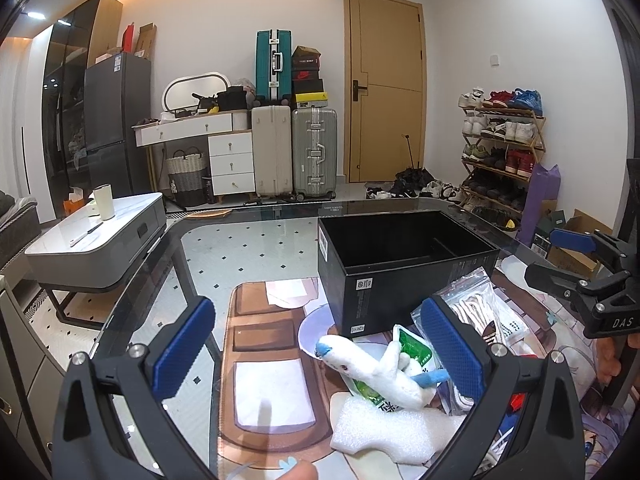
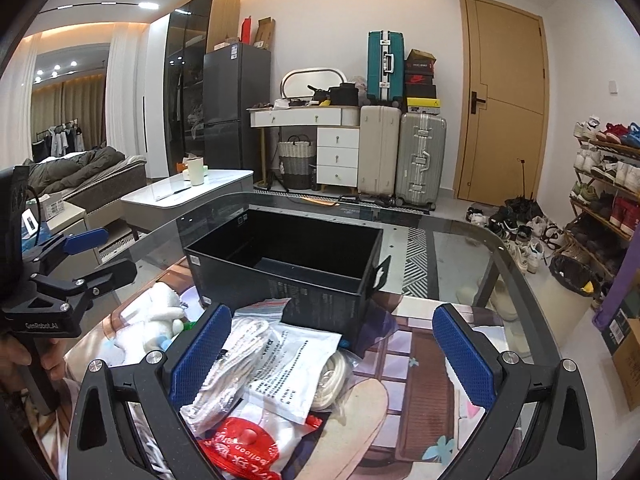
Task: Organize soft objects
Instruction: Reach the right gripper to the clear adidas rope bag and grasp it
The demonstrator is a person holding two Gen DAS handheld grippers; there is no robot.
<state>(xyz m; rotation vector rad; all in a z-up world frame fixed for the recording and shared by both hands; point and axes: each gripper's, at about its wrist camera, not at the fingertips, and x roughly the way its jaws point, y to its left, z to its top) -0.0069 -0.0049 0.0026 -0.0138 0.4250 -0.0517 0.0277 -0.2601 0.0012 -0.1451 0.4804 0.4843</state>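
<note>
Glass table, green packet half-hidden under plush toy

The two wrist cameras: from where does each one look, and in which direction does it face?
Left wrist: on the left gripper, facing forward over the plush toy toward the black box; the right gripper shows at the right edge.
Right wrist: on the right gripper, above the bagged laces; the left gripper shows at the left edge.
Shared: box, suitcases, door.
</note>
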